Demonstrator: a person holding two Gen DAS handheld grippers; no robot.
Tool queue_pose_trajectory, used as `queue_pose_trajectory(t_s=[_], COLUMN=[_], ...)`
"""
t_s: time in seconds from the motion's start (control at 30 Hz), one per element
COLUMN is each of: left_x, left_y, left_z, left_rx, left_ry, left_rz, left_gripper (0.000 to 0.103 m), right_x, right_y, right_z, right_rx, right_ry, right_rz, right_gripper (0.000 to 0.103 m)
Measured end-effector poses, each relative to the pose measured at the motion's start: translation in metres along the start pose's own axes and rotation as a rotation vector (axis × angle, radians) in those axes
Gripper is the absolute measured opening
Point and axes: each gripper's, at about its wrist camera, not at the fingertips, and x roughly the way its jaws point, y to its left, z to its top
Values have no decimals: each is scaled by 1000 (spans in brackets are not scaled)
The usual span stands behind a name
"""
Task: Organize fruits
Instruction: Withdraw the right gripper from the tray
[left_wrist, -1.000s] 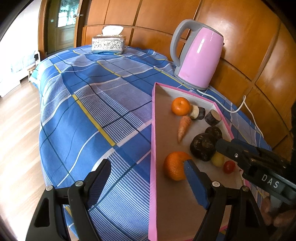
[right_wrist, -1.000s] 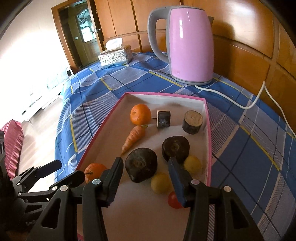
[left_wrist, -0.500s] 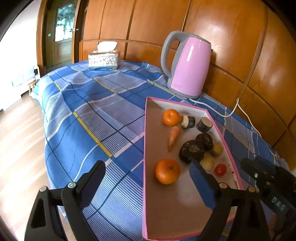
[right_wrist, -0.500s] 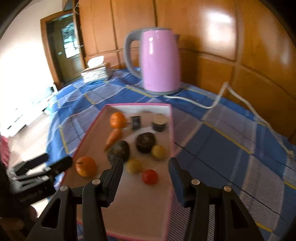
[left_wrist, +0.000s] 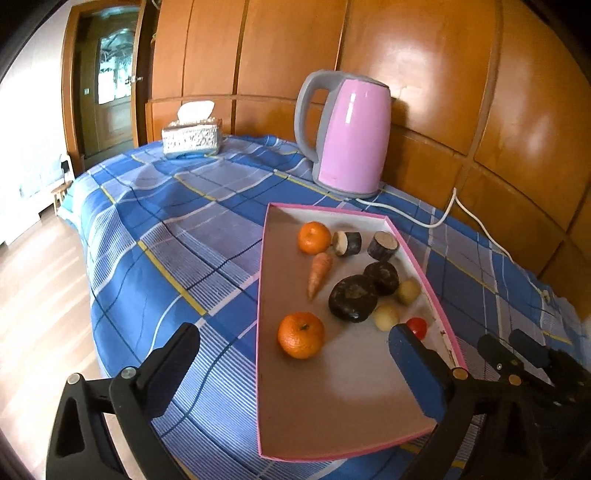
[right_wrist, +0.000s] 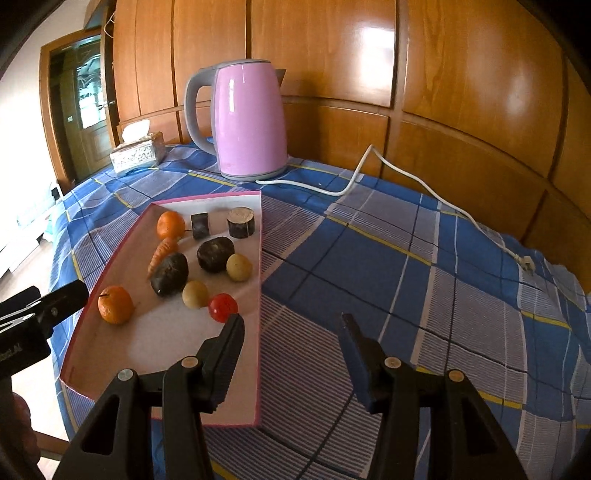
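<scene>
Both tools gape wide and hold nothing: the left tool (left_wrist: 291, 373) hangs over the tray's (left_wrist: 354, 398) near end, the right tool (right_wrist: 291, 345) straddles its right rim. Oranges (left_wrist: 301, 335), carrot (left_wrist: 319, 273) and tomato (right_wrist: 222, 307) lie inside the tray.

Wood-panelled room with a table under a blue checked cloth

Glossy orange-brown wall panels (left_wrist: 424, 74) fill the far side and catch soft patches of light. At far left a wooden door (left_wrist: 110, 99) with a glass pane stands in a dark frame. Pale wood floor (left_wrist: 33, 280) runs along the left, bright with daylight from that side, and a small stool (left_wrist: 61, 192) sits there. The tablecloth (left_wrist: 166, 229) is blue with white and yellow lines. On it, far back, stand a pink kettle (left_wrist: 351, 136) with a grey handle and a tissue box (left_wrist: 192, 134); a white cord (right_wrist: 406, 184) trails right to a plug (right_wrist: 527, 264).
</scene>
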Motion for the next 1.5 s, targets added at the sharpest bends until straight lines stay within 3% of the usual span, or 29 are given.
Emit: queue_pose_trajectory(t_s=[0.5, 1.5], left_x=[-2, -2], left_y=[-2, 4], left_z=[0, 1], left_rx=[4, -20], left_ry=[-11, -22], left_rz=[61, 63], left_gripper=[103, 100], right_x=[-5, 0], right_y=[3, 11], right_z=[-3, -4], right_rx=[-3, -26], right_ry=[-16, -8], right_rz=[4, 12], right_gripper=[54, 54])
